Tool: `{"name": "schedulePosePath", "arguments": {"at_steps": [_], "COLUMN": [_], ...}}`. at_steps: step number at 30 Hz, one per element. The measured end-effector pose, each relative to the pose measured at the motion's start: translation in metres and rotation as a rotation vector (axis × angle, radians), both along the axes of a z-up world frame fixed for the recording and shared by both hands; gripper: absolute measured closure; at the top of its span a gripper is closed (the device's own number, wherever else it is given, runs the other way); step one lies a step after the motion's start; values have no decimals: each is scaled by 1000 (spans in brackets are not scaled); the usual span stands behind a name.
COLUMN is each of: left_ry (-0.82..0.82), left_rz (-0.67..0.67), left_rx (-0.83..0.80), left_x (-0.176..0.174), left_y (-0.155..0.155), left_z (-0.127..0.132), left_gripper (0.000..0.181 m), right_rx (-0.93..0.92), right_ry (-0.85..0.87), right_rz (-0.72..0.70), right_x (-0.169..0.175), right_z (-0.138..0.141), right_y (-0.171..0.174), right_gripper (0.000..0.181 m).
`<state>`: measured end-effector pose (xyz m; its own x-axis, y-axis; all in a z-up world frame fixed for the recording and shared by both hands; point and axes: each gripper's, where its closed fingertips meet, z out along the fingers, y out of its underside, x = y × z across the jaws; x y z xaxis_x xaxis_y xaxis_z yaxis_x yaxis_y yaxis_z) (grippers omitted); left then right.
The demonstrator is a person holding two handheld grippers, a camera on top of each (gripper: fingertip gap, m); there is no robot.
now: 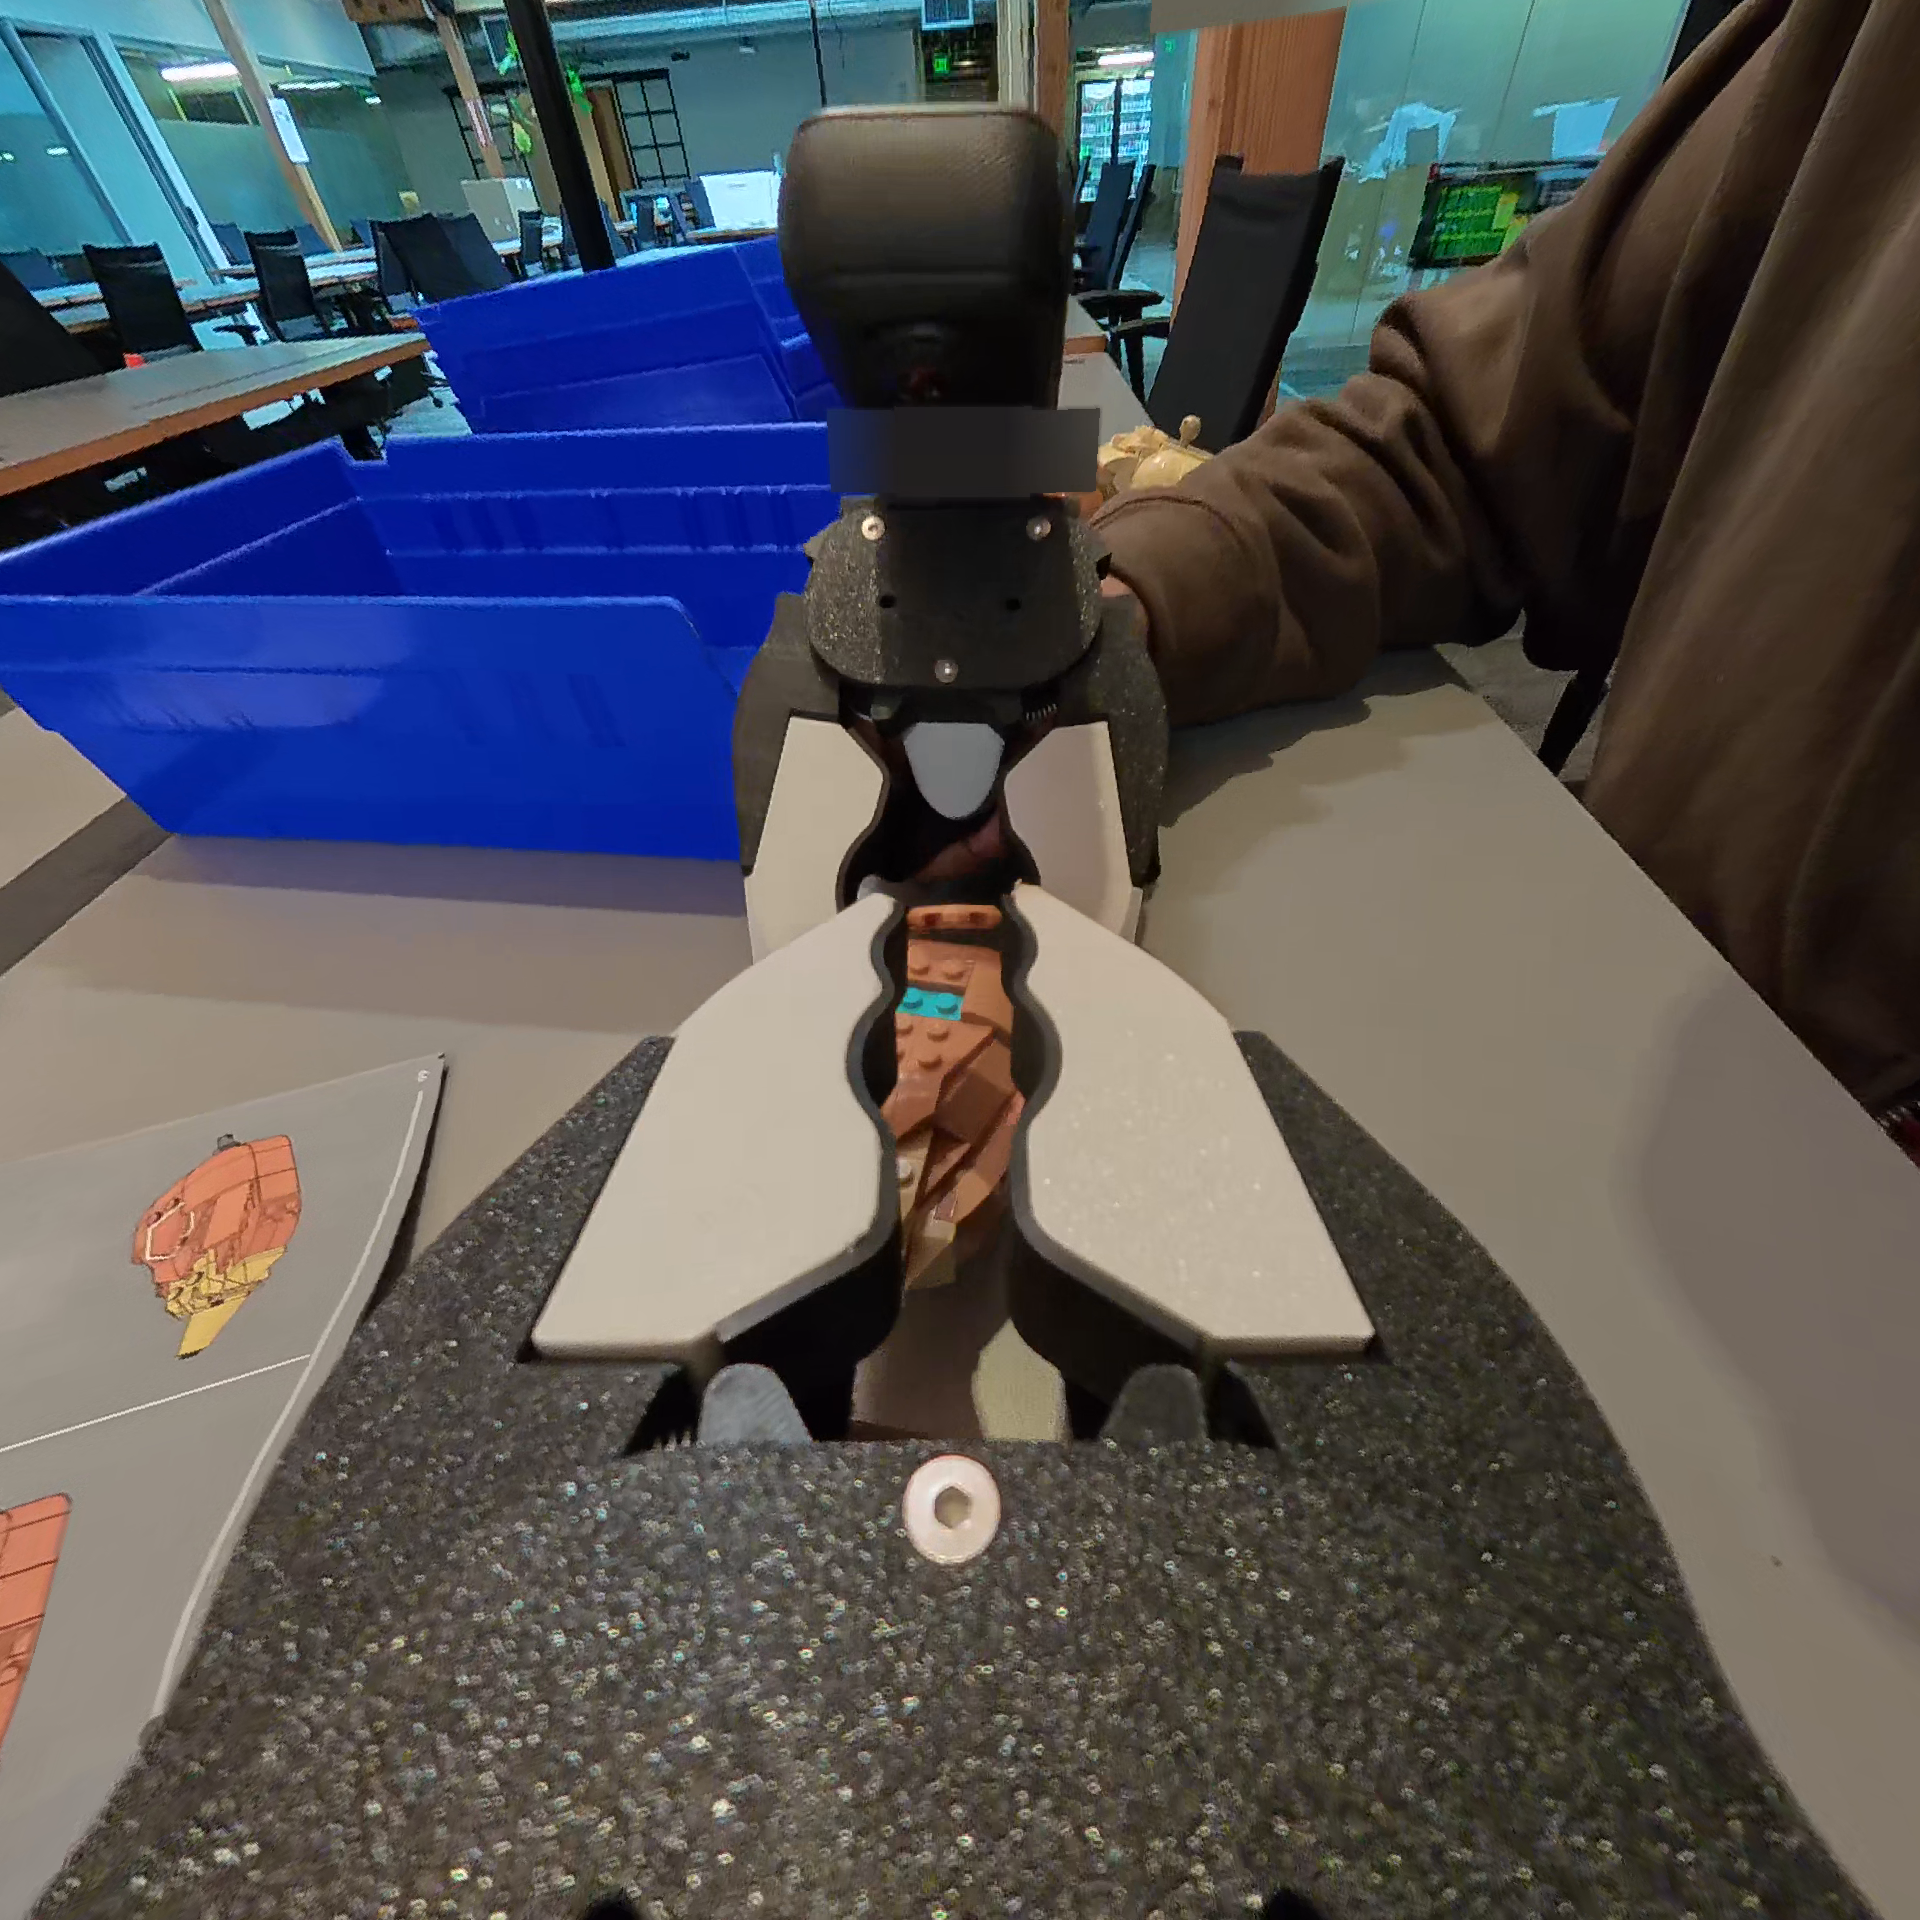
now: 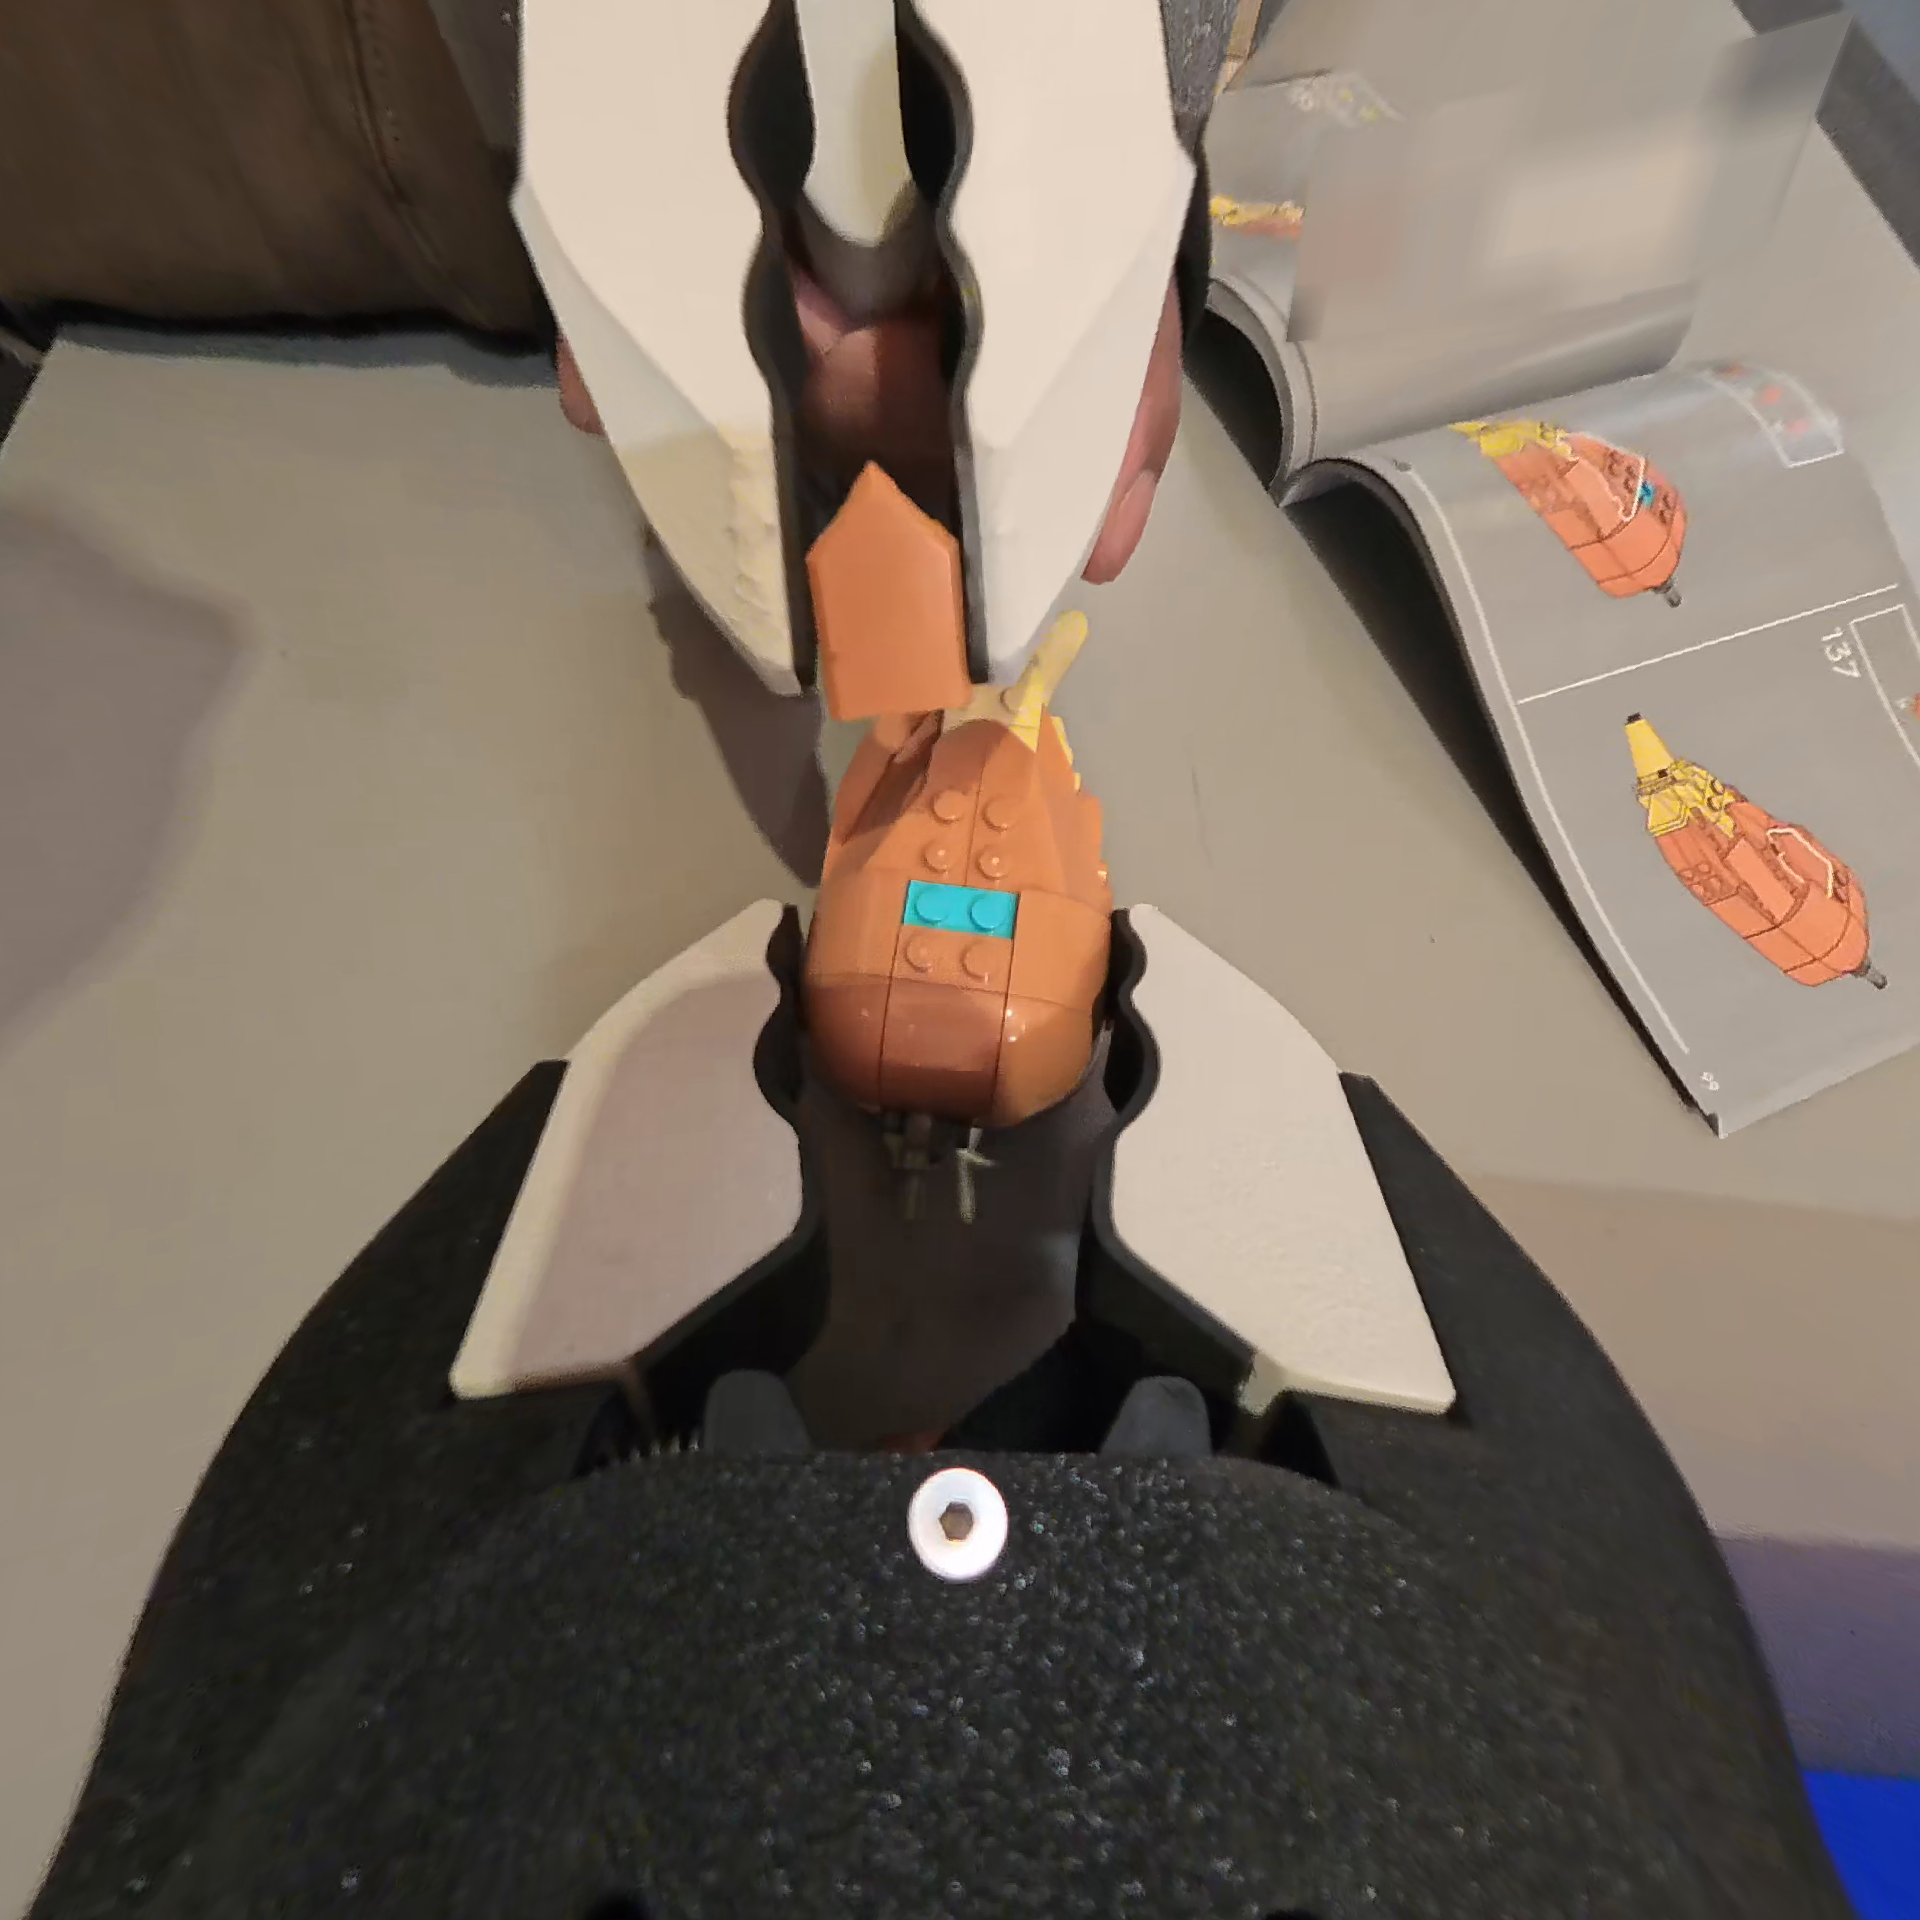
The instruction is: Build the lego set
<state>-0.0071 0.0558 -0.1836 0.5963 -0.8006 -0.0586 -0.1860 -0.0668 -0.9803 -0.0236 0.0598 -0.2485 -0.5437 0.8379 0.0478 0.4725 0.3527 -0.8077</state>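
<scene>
A brown-orange rounded lego model (image 2: pixel 956 935) with a teal plate (image 2: pixel 961 909) on top and a tan pointed end (image 2: pixel 1049 675) is clamped between the fingers of my right gripper (image 2: pixel 956 920). My left gripper (image 2: pixel 894 665) faces it from the far side, shut on a flat orange pointed piece (image 2: pixel 883 603) held at the model's far end, touching or nearly touching it. In the left wrist view, the model (image 1: pixel 940 1049) shows through the gap between the fingers of my left gripper (image 1: pixel 956 909), with the right gripper (image 1: pixel 940 862) just beyond.
An open instruction booklet (image 2: pixel 1662 779) lies on the grey table (image 2: pixel 312 831), at the left in the left wrist view (image 1: pixel 208 1247). Blue bins (image 1: pixel 416 707) stand behind. A person's brown sleeve (image 1: pixel 1455 468) reaches in from the right. Tan lego parts (image 1: pixel 1153 457) lie farther back. Tip to tip, the grippers are about 6 centimetres apart.
</scene>
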Motion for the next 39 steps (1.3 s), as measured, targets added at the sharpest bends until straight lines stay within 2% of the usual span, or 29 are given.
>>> {"name": "schedulePosePath", "arguments": {"at_steps": [9, 29, 39], "left_ry": [-6, 69, 61], "left_rz": [-22, -23, -25], "left_rx": [-13, -109, -124], "left_x": [2, 3, 0], "left_y": [-6, -3, -3], "left_z": [8, -21, -24], "left_gripper": [165, 164, 162], "right_rx": [-20, -52, -59], "right_ry": [95, 78, 78], "right_rz": [27, 73, 92], "right_x": [-5, -2, 0], "right_z": [12, 12, 13], "right_y": [-12, -16, -18], "right_gripper": [125, 125, 125]}}
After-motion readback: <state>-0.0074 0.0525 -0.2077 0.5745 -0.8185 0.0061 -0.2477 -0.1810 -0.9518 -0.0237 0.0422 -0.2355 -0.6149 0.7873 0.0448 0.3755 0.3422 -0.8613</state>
